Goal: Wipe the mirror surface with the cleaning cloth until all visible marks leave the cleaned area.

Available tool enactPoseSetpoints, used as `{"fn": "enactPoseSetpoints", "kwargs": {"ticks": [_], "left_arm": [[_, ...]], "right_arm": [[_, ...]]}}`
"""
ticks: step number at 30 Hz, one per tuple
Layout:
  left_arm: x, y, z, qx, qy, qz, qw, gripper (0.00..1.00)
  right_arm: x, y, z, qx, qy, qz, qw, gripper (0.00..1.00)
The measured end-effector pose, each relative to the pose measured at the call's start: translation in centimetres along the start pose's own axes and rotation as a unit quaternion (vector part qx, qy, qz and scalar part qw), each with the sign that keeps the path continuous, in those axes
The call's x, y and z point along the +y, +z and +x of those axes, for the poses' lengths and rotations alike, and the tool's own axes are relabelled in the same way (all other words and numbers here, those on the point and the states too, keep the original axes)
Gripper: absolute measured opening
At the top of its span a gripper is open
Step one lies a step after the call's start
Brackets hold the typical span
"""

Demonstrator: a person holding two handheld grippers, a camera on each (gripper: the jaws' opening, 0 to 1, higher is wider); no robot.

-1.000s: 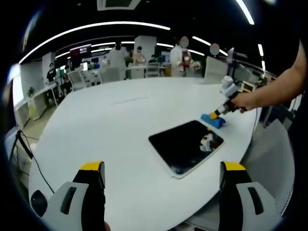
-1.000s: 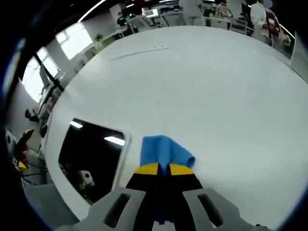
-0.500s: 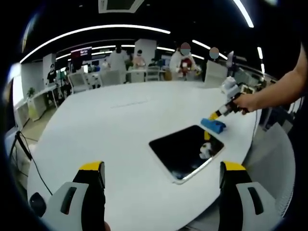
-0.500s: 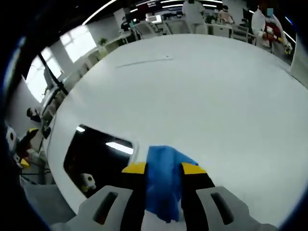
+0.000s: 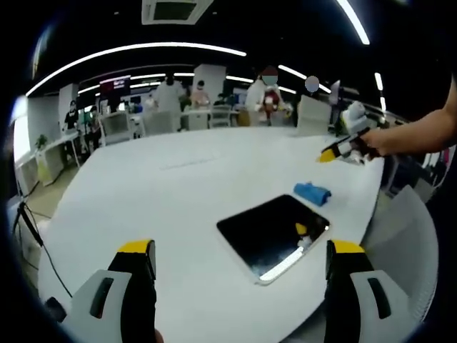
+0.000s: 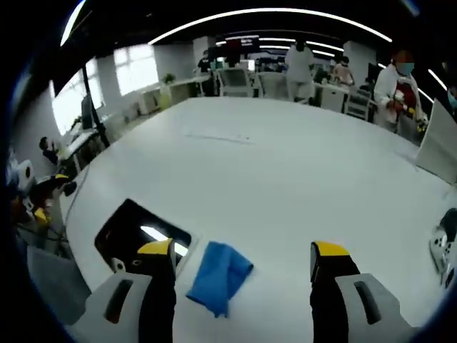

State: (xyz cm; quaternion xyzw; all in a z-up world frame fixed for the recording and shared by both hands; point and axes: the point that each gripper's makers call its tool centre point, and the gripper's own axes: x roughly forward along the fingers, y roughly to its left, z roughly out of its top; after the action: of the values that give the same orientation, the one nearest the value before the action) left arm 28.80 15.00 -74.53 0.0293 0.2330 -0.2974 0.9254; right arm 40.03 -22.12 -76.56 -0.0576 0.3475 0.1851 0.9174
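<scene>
Cloth (image 5: 313, 193) lay released on the white table (image 5: 164, 200) in my left gripper view, at about one o'clock from my left gripper (image 5: 239, 275), whose yellow-tipped jaws stood wide apart with nothing between them. It was a soft, crumpled blue wad just beside the far corner of the mirror (image 5: 273, 233), a flat dark glossy slab with rounded corners, its long axis running from seven toward one o'clock. My right gripper (image 5: 330, 153) hovered above and beyond the cloth, nearer to it than my left.

In my right gripper view the cloth (image 6: 220, 276) lay between my right gripper (image 6: 243, 275)'s spread, empty jaws, toward the left one, folds limp. The mirror (image 6: 141, 236) sat at ten o'clock, just beside it. Marks on the glass I could not make out; the bright streaks were probably reflected lamps.
</scene>
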Motion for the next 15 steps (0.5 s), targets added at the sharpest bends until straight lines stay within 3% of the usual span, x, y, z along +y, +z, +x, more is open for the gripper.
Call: {"fn": "enactPoseSetpoints", "kwargs": {"ticks": [8, 15], "left_arm": [[-0.9, 0.6, 0.4, 0.000, 0.018, -0.004, 0.9998, 1.00], [-1.7, 2.0, 0.6, -0.011, 0.034, -0.016, 0.9992, 1.00]], "right_arm": [[-1.3, -0.8, -1.6, -0.022, 0.013, -0.009, 0.9996, 0.96], [-2.6, -1.0, -2.8, -0.032, 0.033, -0.007, 0.9989, 1.00]]}}
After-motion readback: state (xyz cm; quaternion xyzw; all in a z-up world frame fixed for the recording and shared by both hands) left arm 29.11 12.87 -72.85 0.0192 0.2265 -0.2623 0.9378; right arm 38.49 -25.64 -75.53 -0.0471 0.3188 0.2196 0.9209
